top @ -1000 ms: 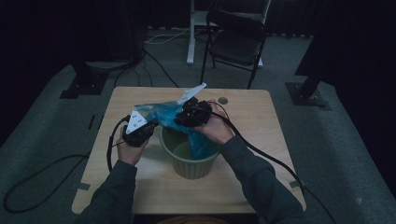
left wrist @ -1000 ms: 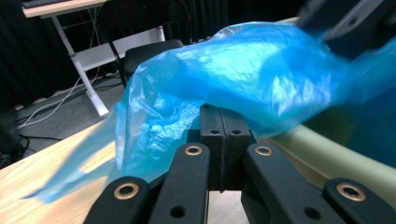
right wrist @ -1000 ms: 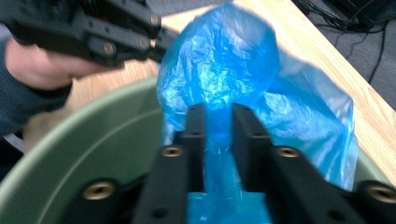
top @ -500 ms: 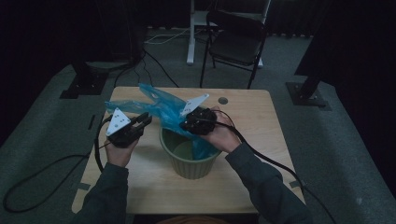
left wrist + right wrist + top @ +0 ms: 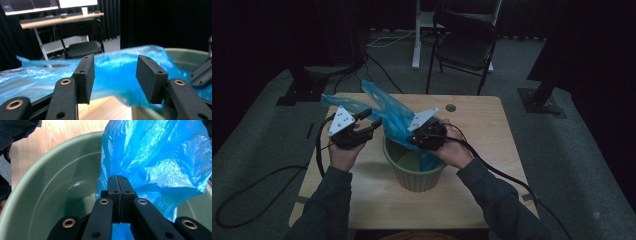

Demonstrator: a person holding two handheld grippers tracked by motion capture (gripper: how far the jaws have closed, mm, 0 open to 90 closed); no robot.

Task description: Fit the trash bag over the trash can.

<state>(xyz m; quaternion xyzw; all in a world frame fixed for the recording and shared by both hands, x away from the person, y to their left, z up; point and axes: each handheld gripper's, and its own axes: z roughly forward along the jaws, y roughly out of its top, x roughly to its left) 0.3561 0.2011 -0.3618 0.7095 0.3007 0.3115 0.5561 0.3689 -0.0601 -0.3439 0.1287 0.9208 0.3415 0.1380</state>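
My right gripper [image 5: 119, 195] has its jaws pressed together on a fold of the blue plastic bag [image 5: 160, 162], right above the green bucket [image 5: 62, 170] — the film hangs down inside the rim. My left gripper [image 5: 113, 78] has just been opening; its jaws stand spread with nothing pinched, the bag stretched beyond them over the table [image 5: 492, 125]. From the high view the bag's far end looks lifted — hard to say in this dim light.
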